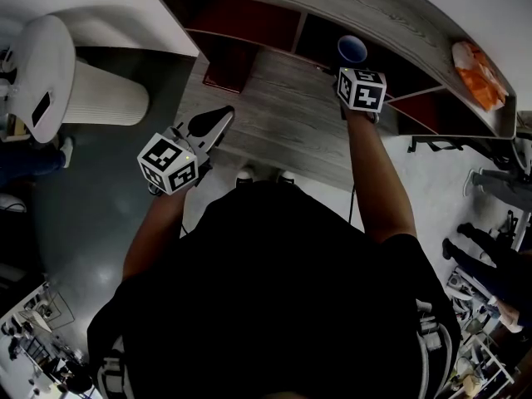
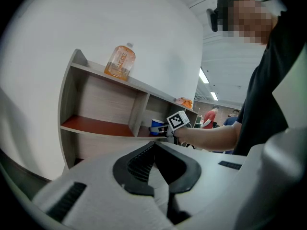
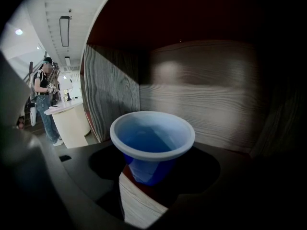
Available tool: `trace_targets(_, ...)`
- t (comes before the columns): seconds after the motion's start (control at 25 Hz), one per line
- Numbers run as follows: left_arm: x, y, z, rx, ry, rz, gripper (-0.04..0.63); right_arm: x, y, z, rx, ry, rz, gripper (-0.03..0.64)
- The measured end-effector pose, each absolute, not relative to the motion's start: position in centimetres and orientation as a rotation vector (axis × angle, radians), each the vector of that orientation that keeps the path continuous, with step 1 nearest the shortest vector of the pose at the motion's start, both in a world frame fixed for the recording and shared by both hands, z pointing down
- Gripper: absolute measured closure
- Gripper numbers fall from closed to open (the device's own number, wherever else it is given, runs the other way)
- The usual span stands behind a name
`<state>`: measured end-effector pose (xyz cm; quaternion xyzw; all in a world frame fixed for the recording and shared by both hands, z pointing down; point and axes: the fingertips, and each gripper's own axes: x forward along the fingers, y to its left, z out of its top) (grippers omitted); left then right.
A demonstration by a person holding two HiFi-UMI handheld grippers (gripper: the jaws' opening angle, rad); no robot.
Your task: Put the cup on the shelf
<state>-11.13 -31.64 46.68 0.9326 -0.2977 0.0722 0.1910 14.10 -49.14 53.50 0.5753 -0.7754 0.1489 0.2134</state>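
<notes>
A blue cup (image 1: 352, 50) stands upright in a middle compartment of the wooden shelf (image 1: 274, 98). In the right gripper view the cup (image 3: 152, 145) rests on the compartment's board, and my right gripper (image 3: 154, 169) sits around it, open, with dark gaps on both sides. From above, the right gripper (image 1: 349, 69) reaches into that compartment just behind the cup. My left gripper (image 1: 218, 121) hangs in front of the shelf's left part, shut and empty. Its view shows its own jaws (image 2: 154, 146) together, and the cup (image 2: 157, 127) far off beside the right gripper's marker cube.
An orange bottle (image 2: 120, 61) stands on the shelf's top board, and an orange packet (image 1: 478, 73) lies at its right end. A white round stand (image 1: 50, 73) is at the left. The red-floored left compartment (image 2: 96, 126) holds nothing. A person (image 3: 45, 97) stands far behind.
</notes>
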Motion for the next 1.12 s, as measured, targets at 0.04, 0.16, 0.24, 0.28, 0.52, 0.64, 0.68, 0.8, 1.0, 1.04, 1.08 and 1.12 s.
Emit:
trace_targets(0.04,-11.1,-31.6,46.7,2.62,-0.835,0.202,0.577,14.1,-49.1,53.5,1.599,-2.15,0.411,0.328)
trace_targets(0.16,-11.2,-31.7,46.7,2.616,-0.834,0.197,0.577,14.2,-49.2,53.4,1.609,-2.143,0.406,0.322)
trace_targets(0.24,-11.2,-31.7,46.7,2.613,-0.833,0.195,0.577,14.2,-49.2,53.5,1.616,-2.14,0.404,0.316)
trace_targets(0.28,-11.1,-31.7,46.8,2.612,-0.833,0.194,0.577,14.2,-49.2,53.5,1.619,-2.139,0.403,0.314)
trace_targets(0.52,-11.1,-31.6,46.8,2.611,-0.824,0.189,0.577,14.3,-49.1,53.3,1.628,-2.132,0.4,0.306)
trace_targets(0.64,-11.1,-31.6,46.7,2.612,-0.825,0.189,0.577,14.4,-48.9,53.4,1.626,-2.133,0.403,0.304)
trace_targets(0.68,-11.1,-31.6,46.7,2.612,-0.825,0.188,0.577,14.5,-48.9,53.4,1.627,-2.133,0.403,0.304)
trace_targets(0.8,-11.1,-31.7,46.7,2.611,-0.822,0.183,0.577,14.6,-48.7,53.4,1.63,-2.135,0.404,0.302)
trace_targets(1.0,-10.9,-31.5,46.7,2.61,-0.808,0.176,0.577,14.5,-48.2,53.4,1.627,-2.143,0.405,0.296)
trace_targets(1.04,-10.9,-31.5,46.7,2.611,-0.805,0.176,0.577,14.5,-48.1,53.4,1.627,-2.142,0.405,0.296)
trace_targets(1.08,-10.9,-31.4,46.7,2.611,-0.803,0.176,0.577,14.5,-48.0,53.4,1.627,-2.142,0.406,0.296)
trace_targets(1.12,-10.8,-31.4,46.7,2.612,-0.801,0.176,0.577,14.5,-47.9,53.4,1.628,-2.143,0.407,0.296)
